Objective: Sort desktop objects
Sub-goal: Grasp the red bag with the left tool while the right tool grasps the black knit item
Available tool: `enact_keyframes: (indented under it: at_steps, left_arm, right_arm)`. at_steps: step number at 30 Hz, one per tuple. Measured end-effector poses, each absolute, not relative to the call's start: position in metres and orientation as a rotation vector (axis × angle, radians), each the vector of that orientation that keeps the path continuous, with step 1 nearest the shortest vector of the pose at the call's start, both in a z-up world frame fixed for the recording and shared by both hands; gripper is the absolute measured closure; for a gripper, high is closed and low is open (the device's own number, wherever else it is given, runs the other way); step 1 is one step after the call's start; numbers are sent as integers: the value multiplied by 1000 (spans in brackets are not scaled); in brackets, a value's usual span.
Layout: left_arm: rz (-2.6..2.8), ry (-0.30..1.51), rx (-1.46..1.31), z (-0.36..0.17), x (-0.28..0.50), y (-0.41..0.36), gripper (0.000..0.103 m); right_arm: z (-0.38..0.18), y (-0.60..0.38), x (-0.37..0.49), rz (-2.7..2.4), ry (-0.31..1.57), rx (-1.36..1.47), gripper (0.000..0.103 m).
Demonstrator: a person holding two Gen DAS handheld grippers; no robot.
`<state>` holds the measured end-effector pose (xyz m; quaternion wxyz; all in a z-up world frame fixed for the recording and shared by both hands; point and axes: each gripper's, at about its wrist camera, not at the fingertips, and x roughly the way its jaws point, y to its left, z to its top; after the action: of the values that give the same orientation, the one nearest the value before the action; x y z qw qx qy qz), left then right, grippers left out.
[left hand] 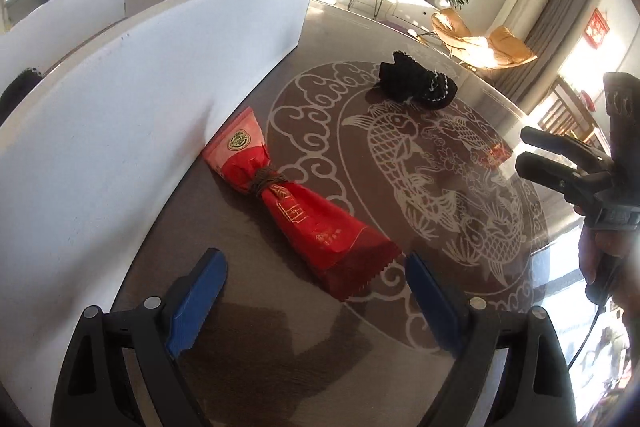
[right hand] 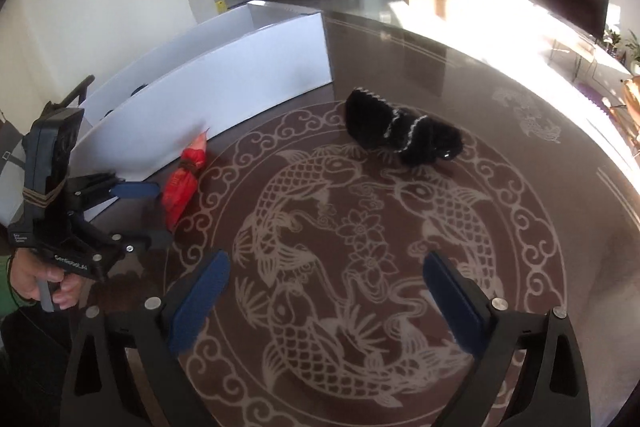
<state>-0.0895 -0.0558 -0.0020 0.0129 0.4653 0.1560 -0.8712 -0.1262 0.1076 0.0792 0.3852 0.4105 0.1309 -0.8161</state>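
A bright living room with a dark television and sunlit chairs lies beyond the round brown table (right hand: 520,187), whose glossy top carries a pale fish pattern. Along its far side stands the white box (left hand: 120,107), open at the top, presumably where things are to go. The left gripper (left hand: 316,291) hangs over the table with its jaws wide apart and nothing between them; the red packet (left hand: 296,203), cinched at its waist with cord, lies just ahead of its fingertips, its near end between them and its far end nearly against the box wall. The right gripper (right hand: 326,291) is likewise spread wide and empty above the fish pattern, with the black knitted piece (right hand: 400,131) well ahead of its fingers, lying apart from the packet. The risk I'd watch is the packet: it is flat and slick-looking, so fingers closing on the thin end could skid it along the glossy top or jam it against the box instead of lifting it. The soft black piece could sag and slip from a shallow pinch.
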Motion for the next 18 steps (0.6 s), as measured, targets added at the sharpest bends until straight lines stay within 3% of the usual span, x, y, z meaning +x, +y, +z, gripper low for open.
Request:
enact_keyframes:
  at_steps: [3, 8, 10, 12, 14, 15, 16, 18]
  left_arm:
    - [-2646, 570, 1389, -1, -92, -62, 12]
    - [-2514, 559, 1319, -3, -115, -67, 11]
    - [-2493, 556, 1297, -5, -122, -63, 2]
    - [-2487, 421, 1317, -9, -132, -51, 0]
    - [-2533, 258, 1325, -13, -134, -39, 2]
    - [-2583, 236, 1320, -11, -132, -36, 14]
    - [-2644, 220, 1317, -9, -129, -34, 24]
    - [-2754, 126, 1375, -9, -124, -26, 28]
  right_arm:
    - [90, 112, -162, -2224, 266, 1054, 1]
    - [73, 95, -238, -2238, -198, 1233, 1]
    - [60, 74, -254, -2286, -196, 1293, 1]
    - [45, 51, -264, -2325, -83, 1372, 0]
    - [46, 38, -260, -2370, 21, 1315, 13]
    - [49, 36, -256, -2356, 22, 1284, 26]
    - [50, 36, -252, -2343, 25, 1271, 28]
    - [52, 42, -237, -2311, 56, 1247, 36]
